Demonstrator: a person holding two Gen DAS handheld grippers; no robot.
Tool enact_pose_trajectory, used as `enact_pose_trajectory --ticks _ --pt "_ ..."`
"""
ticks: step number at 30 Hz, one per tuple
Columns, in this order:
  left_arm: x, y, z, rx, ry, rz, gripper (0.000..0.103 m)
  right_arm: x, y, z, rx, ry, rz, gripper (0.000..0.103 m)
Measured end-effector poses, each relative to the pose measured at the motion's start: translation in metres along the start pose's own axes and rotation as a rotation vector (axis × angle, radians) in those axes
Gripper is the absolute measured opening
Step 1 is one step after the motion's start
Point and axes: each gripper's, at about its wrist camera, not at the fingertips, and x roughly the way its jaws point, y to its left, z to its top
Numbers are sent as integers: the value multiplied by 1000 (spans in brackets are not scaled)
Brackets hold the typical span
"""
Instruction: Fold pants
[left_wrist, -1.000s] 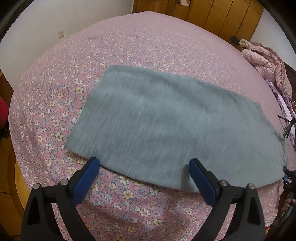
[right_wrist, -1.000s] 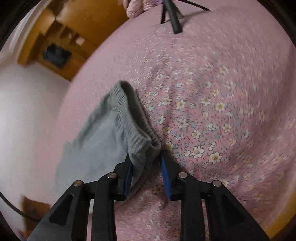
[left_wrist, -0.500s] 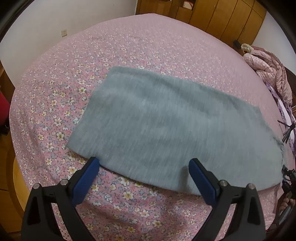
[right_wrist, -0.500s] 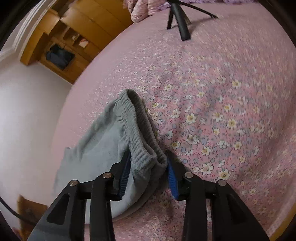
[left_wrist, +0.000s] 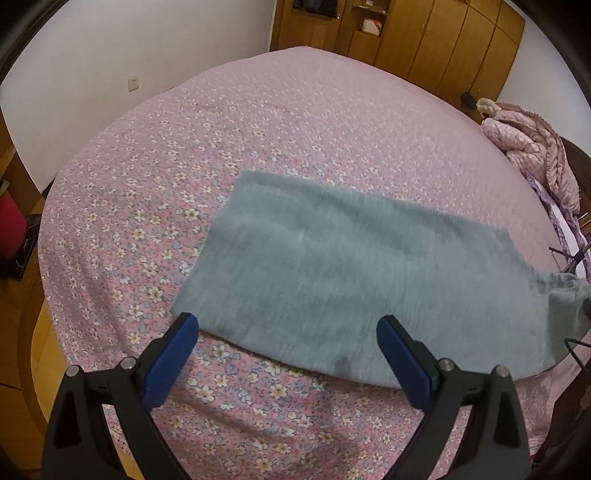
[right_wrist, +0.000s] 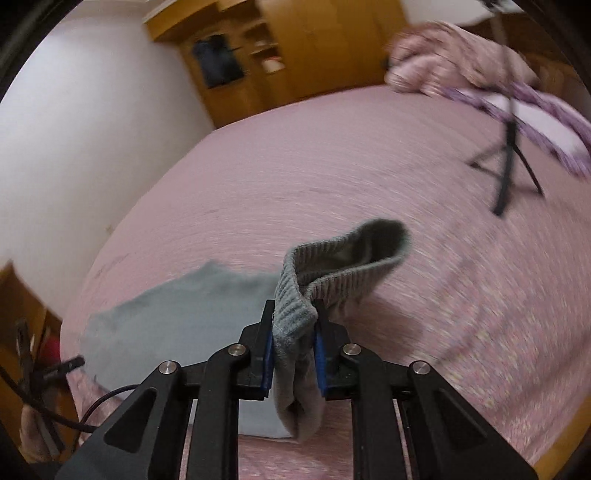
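The pants (left_wrist: 369, 288) lie flat on the bed (left_wrist: 258, 129), but their waistband (right_wrist: 332, 266) has now lifted clear of it. The right gripper (right_wrist: 293, 354) has just squeezed shut on that band and swung up, likely starting the fold. The left gripper (left_wrist: 288, 350) hovers wide open, empty, near the hem.

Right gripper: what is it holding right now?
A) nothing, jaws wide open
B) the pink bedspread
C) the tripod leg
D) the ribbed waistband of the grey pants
D: the right gripper is shut on the ribbed waistband of the grey pants, lifted off the bedspread.
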Motion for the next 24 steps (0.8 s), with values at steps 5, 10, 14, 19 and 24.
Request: enact_pose_trajectory --ticks 5,10,14,19,24 --pt "-5 11 1 -21 -6 -7 99 21 43 8 -91 48 71 19" --pt "-13 25 1 -32 -21 -6 99 33 92 6 -176 91 140 19" --pt "-15 40 4 -61 -29 -6 99 46 132 7 -238 117 212 19" --pt "-20 51 4 -82 -38 2 99 57 186 6 -331 134 286 19" --pt "-27 67 4 -108 -58 2 99 74 233 -4 -405 182 349 19"
